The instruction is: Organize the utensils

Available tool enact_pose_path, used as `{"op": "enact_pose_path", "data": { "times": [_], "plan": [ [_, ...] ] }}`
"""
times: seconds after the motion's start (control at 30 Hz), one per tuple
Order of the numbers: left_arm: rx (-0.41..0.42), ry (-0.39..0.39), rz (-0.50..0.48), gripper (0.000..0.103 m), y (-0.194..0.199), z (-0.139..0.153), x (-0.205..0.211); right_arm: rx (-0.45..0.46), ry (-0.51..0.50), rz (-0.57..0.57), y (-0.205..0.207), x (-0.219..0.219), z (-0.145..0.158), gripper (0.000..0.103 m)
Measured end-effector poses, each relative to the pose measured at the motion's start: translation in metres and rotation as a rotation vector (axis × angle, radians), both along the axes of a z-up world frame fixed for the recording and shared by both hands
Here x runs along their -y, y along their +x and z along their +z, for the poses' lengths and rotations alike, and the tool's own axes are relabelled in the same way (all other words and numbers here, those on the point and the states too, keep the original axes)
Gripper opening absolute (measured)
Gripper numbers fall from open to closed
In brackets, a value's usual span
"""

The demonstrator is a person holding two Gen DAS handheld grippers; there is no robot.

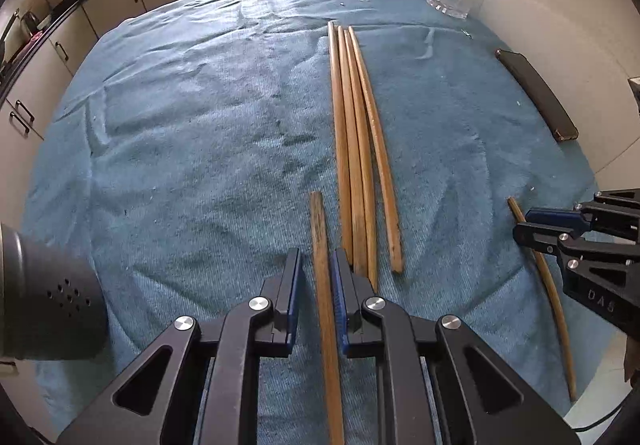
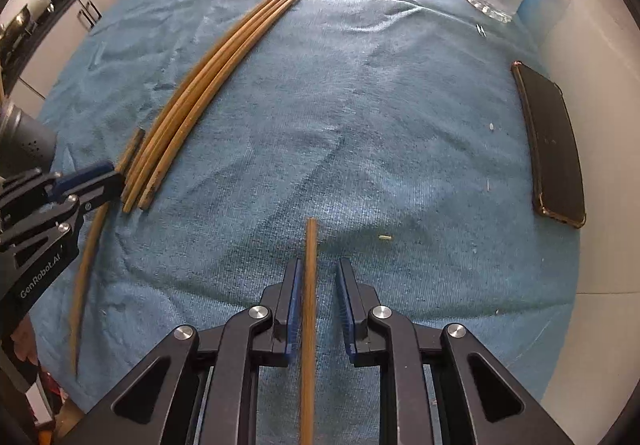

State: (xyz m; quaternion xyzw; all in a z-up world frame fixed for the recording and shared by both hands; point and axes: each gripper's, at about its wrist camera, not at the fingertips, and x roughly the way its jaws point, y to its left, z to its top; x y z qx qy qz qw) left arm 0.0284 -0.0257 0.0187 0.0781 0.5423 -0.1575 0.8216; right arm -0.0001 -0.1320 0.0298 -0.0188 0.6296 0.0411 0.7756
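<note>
A: Any readable text?
B: Two marks. "GenRobot.AI" in white on the black body of the left gripper (image 2: pixel 96 181), seen from the right wrist camera.
A: And the other?
B: "DAS" in faint raised letters on the right gripper (image 1: pixel 524 225) body, left wrist camera. Could be part of a longer word. Nothing else is legible.
</note>
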Motion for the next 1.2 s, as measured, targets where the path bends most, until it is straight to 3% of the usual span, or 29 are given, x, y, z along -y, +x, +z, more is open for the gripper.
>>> {"op": "enact_pose_path", "data": {
  "times": [0.07, 0.27, 0.47, 0.77, 1.2],
  "plan": [
    [0.005, -0.016, 0.001, 0.007, -0.002, 0.0, -0.003, 0.017, -0.001, 0.017, -0.001, -0.004, 0.001, 0.007],
    [0.091, -0.101, 0.045, 0.007, -0.023, 0.024, -0.02, 0.138, 0.084, -0.02, -0.016, 0.0, 0.014, 0.006],
    [0.197, -0.241, 0.078, 0.007, -0.061, 0.067, -0.045, 0.315, 0.168, -0.048, -0.044, 0.001, 0.056, 0.006],
    [0.372, -0.32, 0.103, 0.007, -0.114, 0.107, -0.071, 0.539, 0.218, -0.067, -0.098, -0.014, 0.113, 0.006],
    [0.57, -0.447, 0.214, 0.007, -0.165, 0.168, -0.135, 0.702, 0.248, -0.032, -0.126, -0.039, 0.158, 0.006]
  ]
}}
